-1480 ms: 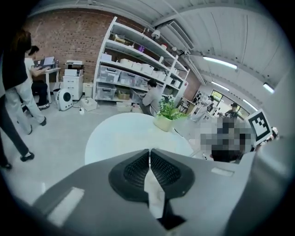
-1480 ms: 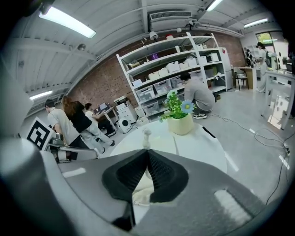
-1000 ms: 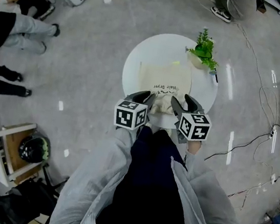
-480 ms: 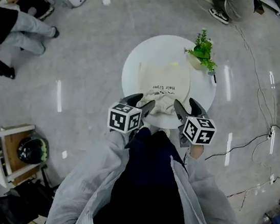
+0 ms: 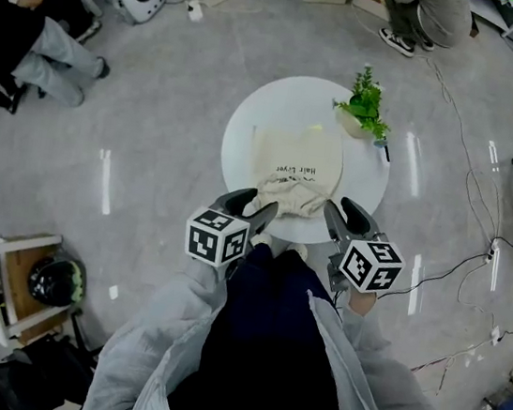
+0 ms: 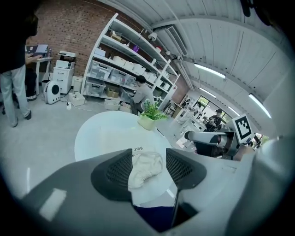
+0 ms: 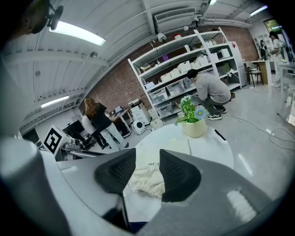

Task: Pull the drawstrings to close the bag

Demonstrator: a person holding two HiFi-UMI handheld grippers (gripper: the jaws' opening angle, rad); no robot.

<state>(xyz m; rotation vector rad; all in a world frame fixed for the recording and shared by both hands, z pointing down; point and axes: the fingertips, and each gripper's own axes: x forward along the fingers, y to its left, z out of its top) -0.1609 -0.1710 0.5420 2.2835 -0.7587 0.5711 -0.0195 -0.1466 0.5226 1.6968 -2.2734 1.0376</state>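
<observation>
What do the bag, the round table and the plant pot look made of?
Bag: looks like woven cotton or canvas, matte cream; mouth gathered into soft puckers.
Table: smooth white top with faint sheen, probably laminate or painted board.
Pot: pale, smooth, ceramic or plastic; too small to tell.

The bag is lying on the middle of the table, its gathered mouth sitting toward the table's near edge. The potted plant is standing on the table's far right rim. A person is crouching beyond the table's far side, and a cable is trailing over the floor to the table's right.
</observation>
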